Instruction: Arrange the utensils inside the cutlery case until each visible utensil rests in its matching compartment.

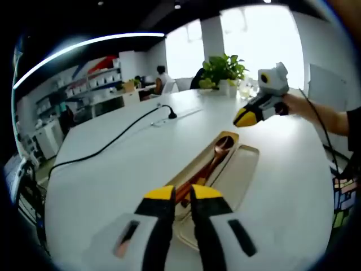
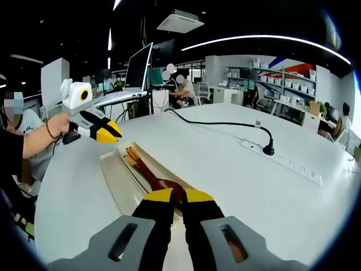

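Note:
A long beige cutlery case (image 1: 243, 169) lies open on the white table (image 1: 107, 175), its two halves side by side. One half holds a copper spoon (image 1: 223, 144) with thin copper handles beside it; the other half is bare. My left gripper (image 1: 183, 196) hovers shut over the handle end with nothing in it. In the right gripper view it hangs above the case's far end (image 2: 107, 134). My right gripper (image 2: 179, 197) is shut and empty, just short of the spoon bowl (image 2: 164, 183). In the left gripper view it floats past the bowl end (image 1: 246, 118).
A black cable runs across the table to a power strip (image 2: 268, 150) (image 1: 170, 114). A potted plant (image 1: 223, 70) stands at one end, a laptop (image 2: 139, 68) at the other. A person's hand (image 1: 316, 110) holds the right gripper. Shelves and desks with people stand beyond.

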The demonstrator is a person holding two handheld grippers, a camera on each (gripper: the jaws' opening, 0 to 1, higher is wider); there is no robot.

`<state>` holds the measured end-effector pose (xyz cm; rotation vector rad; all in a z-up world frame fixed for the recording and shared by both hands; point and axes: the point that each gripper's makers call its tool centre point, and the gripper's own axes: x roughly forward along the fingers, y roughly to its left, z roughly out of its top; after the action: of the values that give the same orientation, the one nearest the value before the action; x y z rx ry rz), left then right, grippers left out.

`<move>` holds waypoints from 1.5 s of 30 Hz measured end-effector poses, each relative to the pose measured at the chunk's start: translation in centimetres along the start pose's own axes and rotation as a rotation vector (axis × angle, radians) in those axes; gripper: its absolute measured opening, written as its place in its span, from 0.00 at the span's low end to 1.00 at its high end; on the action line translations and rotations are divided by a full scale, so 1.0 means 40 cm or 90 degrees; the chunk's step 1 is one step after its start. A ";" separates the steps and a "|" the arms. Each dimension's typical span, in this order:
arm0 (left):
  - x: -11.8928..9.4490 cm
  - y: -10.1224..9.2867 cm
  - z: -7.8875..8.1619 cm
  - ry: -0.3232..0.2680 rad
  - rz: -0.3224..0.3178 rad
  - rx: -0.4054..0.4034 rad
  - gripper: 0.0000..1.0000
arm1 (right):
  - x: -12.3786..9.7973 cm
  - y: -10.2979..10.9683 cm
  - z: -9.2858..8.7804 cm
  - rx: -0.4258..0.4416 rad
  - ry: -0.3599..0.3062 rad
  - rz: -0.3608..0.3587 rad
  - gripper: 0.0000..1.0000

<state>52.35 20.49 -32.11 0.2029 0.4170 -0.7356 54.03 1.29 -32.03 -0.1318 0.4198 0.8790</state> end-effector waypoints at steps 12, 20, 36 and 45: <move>-0.052 -0.005 -0.042 -0.002 0.021 0.013 0.12 | -0.052 0.021 -0.047 0.004 0.007 -0.012 0.07; -0.070 0.014 -0.082 -0.002 0.021 -0.009 0.17 | -0.043 0.023 -0.106 0.049 0.036 -0.020 0.11; -0.072 -0.017 -0.132 0.026 0.022 -0.044 0.30 | -0.026 0.051 -0.140 0.037 0.068 -0.057 0.11; -0.059 -0.022 -0.140 0.028 0.023 -0.125 0.34 | -0.022 0.060 -0.153 0.037 0.073 -0.061 0.12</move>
<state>48.54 23.09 -36.15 0.0416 0.5229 -0.6511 49.83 0.48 -37.12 -0.1486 0.5412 0.7669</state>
